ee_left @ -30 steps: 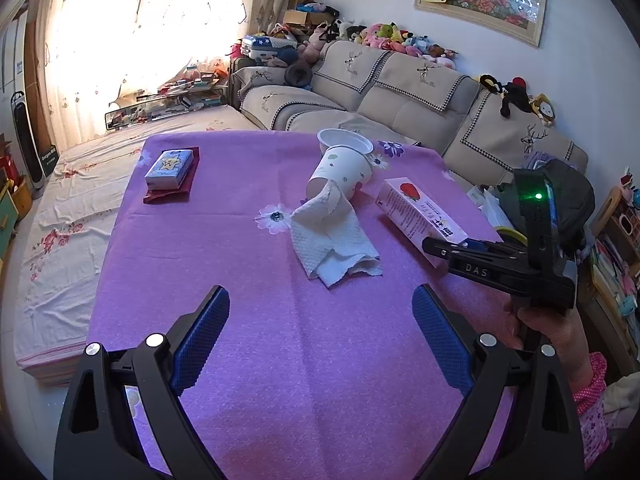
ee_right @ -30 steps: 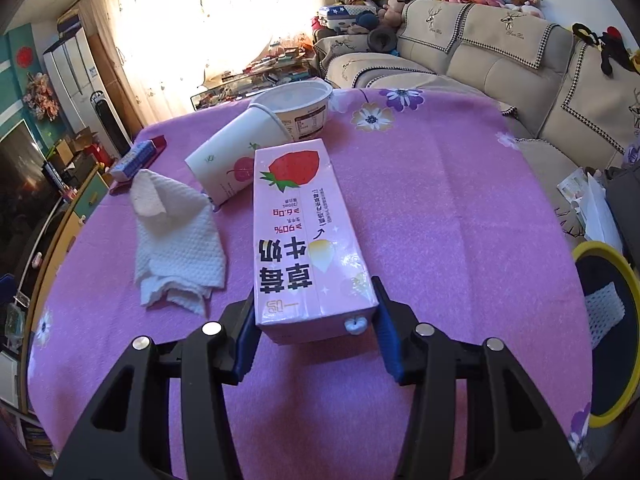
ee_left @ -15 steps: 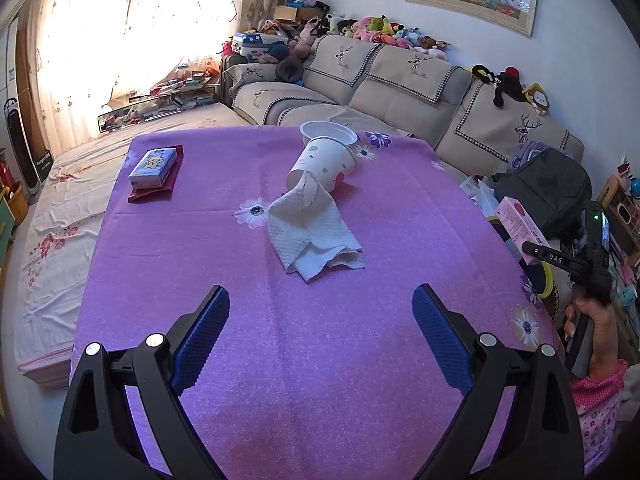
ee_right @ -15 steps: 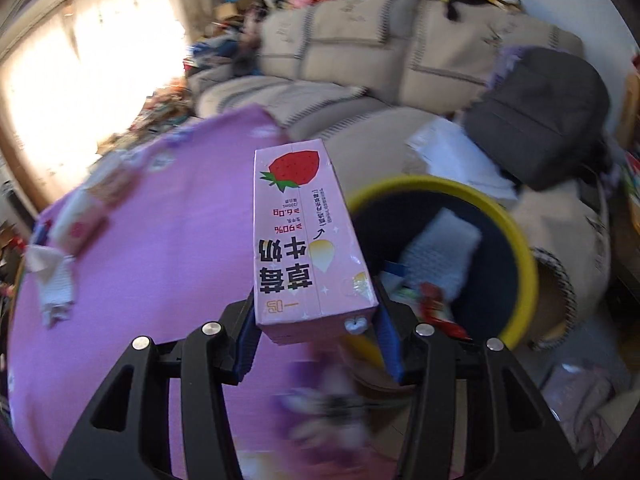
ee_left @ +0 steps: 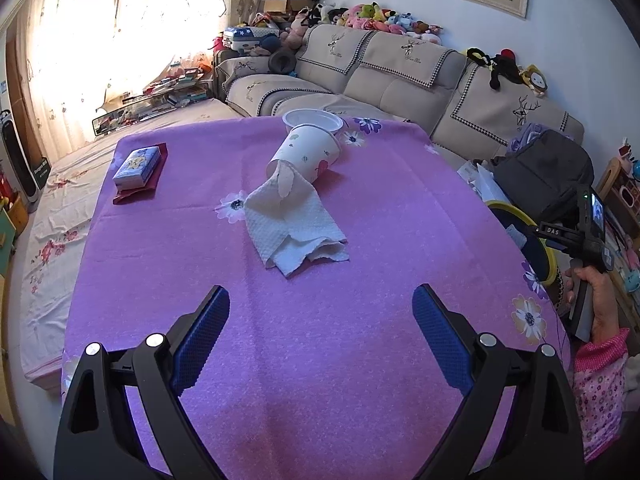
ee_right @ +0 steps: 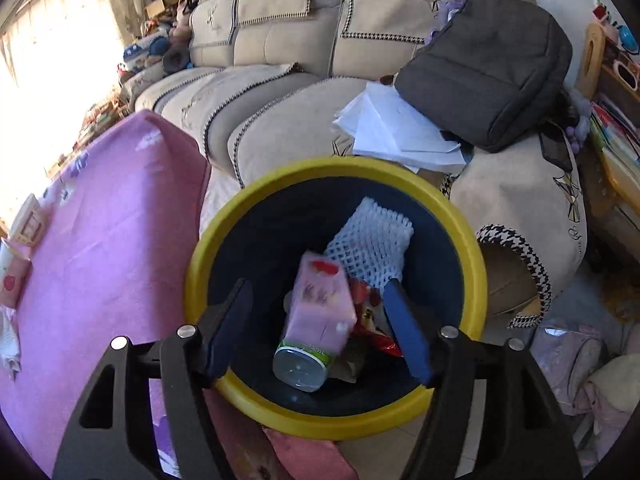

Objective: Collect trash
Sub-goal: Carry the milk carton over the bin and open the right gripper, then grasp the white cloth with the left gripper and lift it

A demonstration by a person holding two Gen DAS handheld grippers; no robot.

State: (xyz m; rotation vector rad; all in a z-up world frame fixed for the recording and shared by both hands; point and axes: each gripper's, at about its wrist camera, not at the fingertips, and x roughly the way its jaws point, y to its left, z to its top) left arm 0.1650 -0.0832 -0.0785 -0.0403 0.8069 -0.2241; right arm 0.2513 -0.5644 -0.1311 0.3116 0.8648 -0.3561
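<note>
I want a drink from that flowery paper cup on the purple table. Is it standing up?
No, the paper cup is tipped over on its side, its open mouth beside the white bowl and its base against the crumpled paper towel.

Quick count: ahead of the left claw there's one paper cup (ee_left: 306, 153), one bowl (ee_left: 313, 119), one crumpled paper towel (ee_left: 294, 230) and one small box (ee_left: 137, 165). Right under the other claw, one bin (ee_right: 336, 416) holding one pink carton (ee_right: 322, 306) (blurry), one foam net (ee_right: 370, 250), one can (ee_right: 300, 366), maybe one red wrapper (ee_right: 374, 330).
</note>
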